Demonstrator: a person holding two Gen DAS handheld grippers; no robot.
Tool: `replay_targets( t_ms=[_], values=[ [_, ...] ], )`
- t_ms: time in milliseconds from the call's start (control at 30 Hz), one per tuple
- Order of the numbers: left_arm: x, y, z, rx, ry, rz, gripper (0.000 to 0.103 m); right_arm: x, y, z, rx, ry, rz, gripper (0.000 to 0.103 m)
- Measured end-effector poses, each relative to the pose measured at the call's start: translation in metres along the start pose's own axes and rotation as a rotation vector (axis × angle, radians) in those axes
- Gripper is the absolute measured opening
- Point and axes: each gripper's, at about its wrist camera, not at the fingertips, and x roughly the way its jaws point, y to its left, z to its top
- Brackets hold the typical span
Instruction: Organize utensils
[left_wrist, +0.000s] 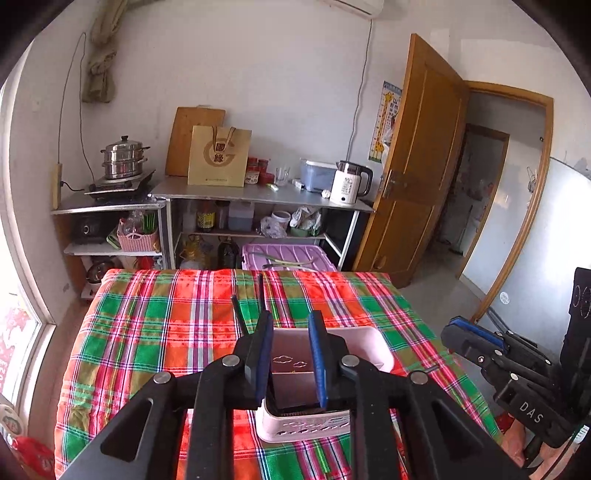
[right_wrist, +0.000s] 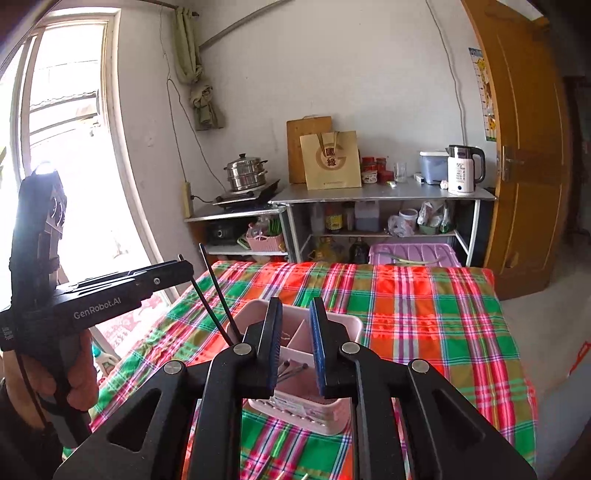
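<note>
A pink utensil caddy (left_wrist: 364, 350) with compartments stands on the plaid tablecloth (left_wrist: 166, 332); it also shows in the right wrist view (right_wrist: 347, 326). Two black chopsticks (right_wrist: 216, 295) stick up out of its left side, also seen in the left wrist view (left_wrist: 240, 317). Some thin utensils (right_wrist: 293, 369) lie inside a compartment. My left gripper (left_wrist: 290, 332) hovers open and empty over the caddy. My right gripper (right_wrist: 297, 321) hovers open and empty over it too. The right gripper also appears at the right of the left wrist view (left_wrist: 476, 339), and the left one at the left of the right wrist view (right_wrist: 162, 273).
Behind the table stand metal shelves (left_wrist: 258, 195) with a steamer pot (left_wrist: 123, 157), a paper bag (left_wrist: 219, 155), a kettle (left_wrist: 349, 182) and a purple bin (left_wrist: 288, 256). A wooden door (left_wrist: 417, 158) is open at the right. A window (right_wrist: 66, 147) is at the left.
</note>
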Motion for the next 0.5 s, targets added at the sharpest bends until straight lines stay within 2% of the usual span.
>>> replay_targets(
  t_ms=[100,167,500],
  values=[
    [-0.026,-0.003,-0.007,0.002,-0.056,0.005,0.029,-0.027,-0.006,-0.005,0.012,-0.06,-0.024,0.015],
    [-0.04,-0.006,-0.015,0.006,-0.074,-0.016,0.03,-0.042,-0.01,-0.012,0.029,-0.076,-0.008,0.015],
    [-0.083,-0.024,-0.079,0.02,-0.084,-0.064,0.03,-0.084,-0.017,-0.065,0.03,-0.035,-0.022,0.018]
  ],
)
